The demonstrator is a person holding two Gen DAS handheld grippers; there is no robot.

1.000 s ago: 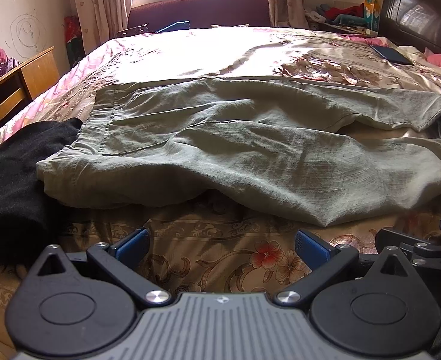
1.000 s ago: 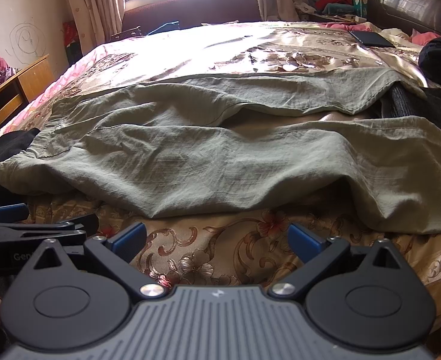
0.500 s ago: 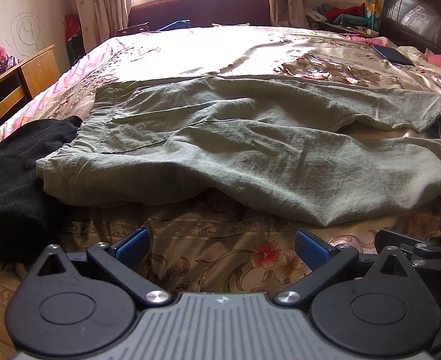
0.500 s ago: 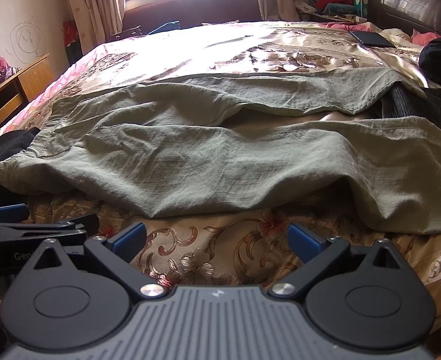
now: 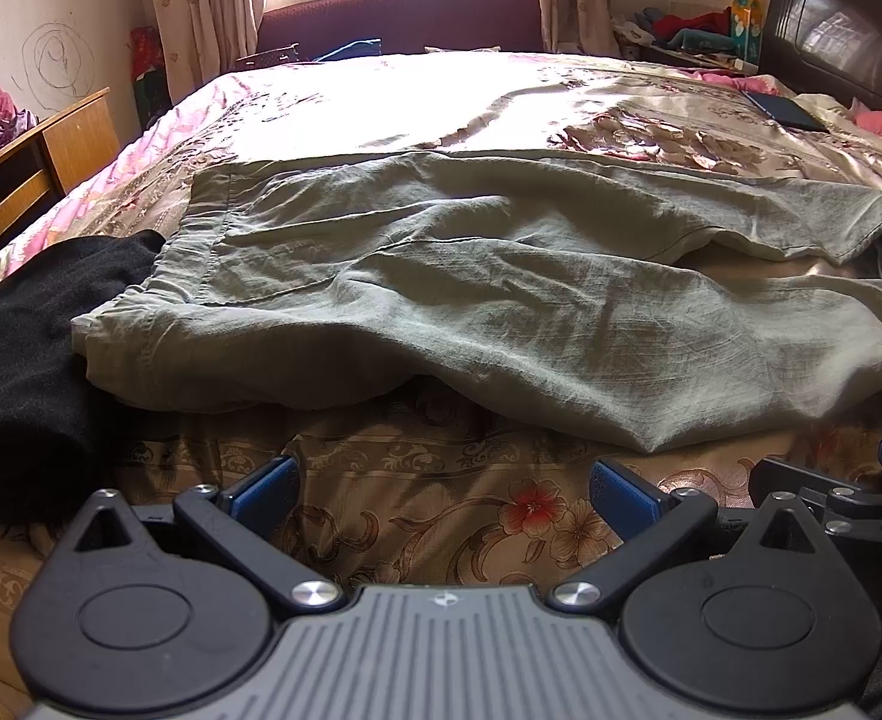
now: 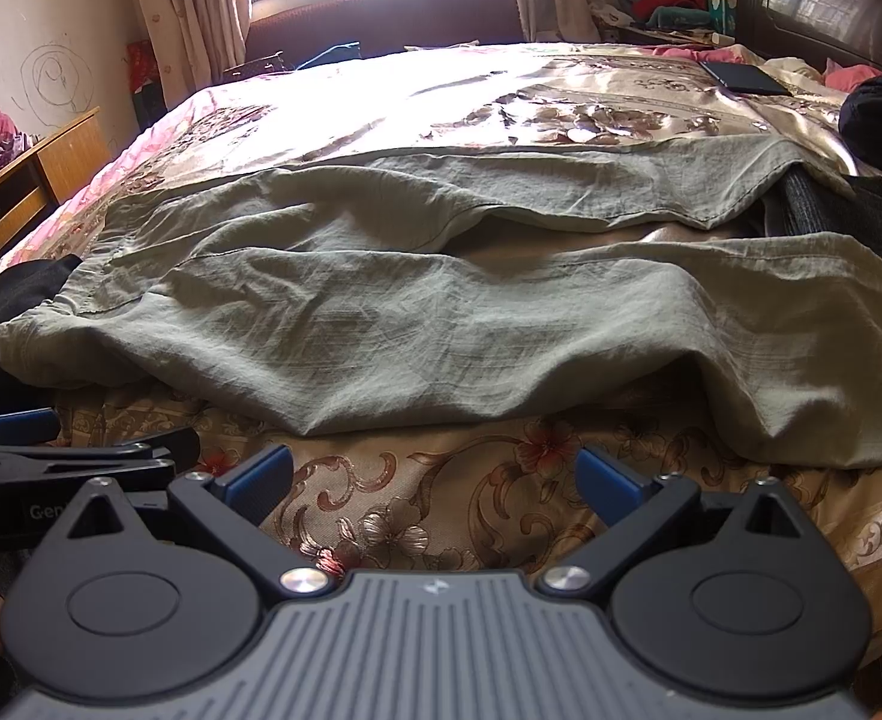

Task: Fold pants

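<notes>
Olive-green pants lie spread across the bed, waistband at the left, two legs running right; they also show in the right wrist view. My left gripper is open and empty, above the bedspread just short of the pants' near edge. My right gripper is open and empty, beside it to the right, also short of the near leg. The right gripper shows at the right edge of the left wrist view; the left gripper shows at the left edge of the right wrist view.
A floral bedspread covers the bed. A black garment lies left of the waistband. Dark clothes lie by the leg ends at right. A phone lies far right. A wooden desk stands left; a dark headboard stands right.
</notes>
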